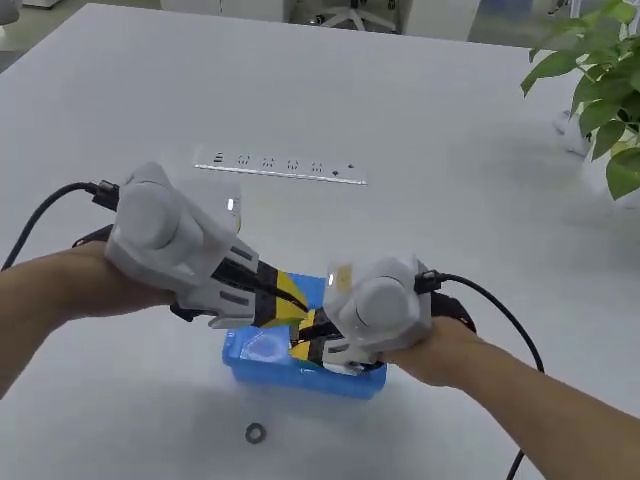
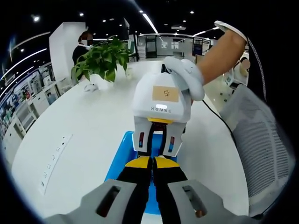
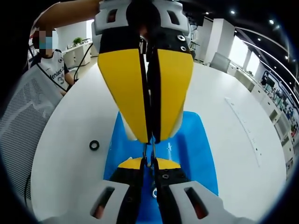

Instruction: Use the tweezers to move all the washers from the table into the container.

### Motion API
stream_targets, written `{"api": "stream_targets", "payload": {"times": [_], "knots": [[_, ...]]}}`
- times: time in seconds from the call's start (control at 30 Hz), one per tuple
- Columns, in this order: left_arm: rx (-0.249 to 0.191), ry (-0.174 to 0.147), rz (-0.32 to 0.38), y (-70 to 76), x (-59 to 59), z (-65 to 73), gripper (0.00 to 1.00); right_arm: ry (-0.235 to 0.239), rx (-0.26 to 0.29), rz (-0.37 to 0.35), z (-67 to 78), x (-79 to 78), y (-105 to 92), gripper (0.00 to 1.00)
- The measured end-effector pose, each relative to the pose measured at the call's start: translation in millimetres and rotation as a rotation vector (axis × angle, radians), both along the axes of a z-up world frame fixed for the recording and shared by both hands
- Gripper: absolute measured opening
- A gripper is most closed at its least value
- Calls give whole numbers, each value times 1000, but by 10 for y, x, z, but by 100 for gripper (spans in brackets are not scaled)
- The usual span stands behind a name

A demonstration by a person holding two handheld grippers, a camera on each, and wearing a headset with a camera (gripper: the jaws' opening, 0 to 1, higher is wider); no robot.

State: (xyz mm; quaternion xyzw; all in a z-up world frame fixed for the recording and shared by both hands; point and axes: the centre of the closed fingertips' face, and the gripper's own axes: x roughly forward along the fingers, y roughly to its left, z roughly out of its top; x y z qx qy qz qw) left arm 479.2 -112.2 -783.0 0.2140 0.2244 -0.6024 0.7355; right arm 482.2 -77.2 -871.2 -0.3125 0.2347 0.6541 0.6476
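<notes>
A blue container [image 1: 258,362] sits on the white table near me. Both grippers meet tip to tip just above it. My left gripper [image 1: 298,305] comes in from the left with its yellow jaws shut. My right gripper [image 1: 303,338] faces it from the right, jaws also shut. A thin metal sliver, the tweezers [image 3: 152,148], runs between the two pairs of tips. In the right gripper view the left gripper's yellow fingers [image 3: 126,79] hang over the blue container [image 3: 196,154]. One dark washer [image 3: 94,145] lies on the table beside the container; the head view shows that washer [image 1: 255,432] in front of it.
A white power strip [image 1: 280,167] lies flat farther back on the table. A potted plant [image 1: 600,90] stands at the far right corner. A mesh chair [image 2: 261,140] is off the table's side, and a person [image 3: 46,56] sits behind another mesh chair.
</notes>
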Motion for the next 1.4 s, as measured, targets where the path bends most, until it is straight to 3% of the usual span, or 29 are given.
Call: {"api": "stream_targets", "payload": {"times": [0.4, 0.9, 1.4], "knots": [[15, -11, -14, 5, -47, 11, 5, -13, -13, 14, 22, -33, 14, 11], [0, -51, -4, 23, -41, 244, 5, -52, 12, 2, 260, -22, 3, 11], [-2, -71, -8, -5, -152, 508, 5, -93, 38, -2, 513, -93, -3, 12]]}}
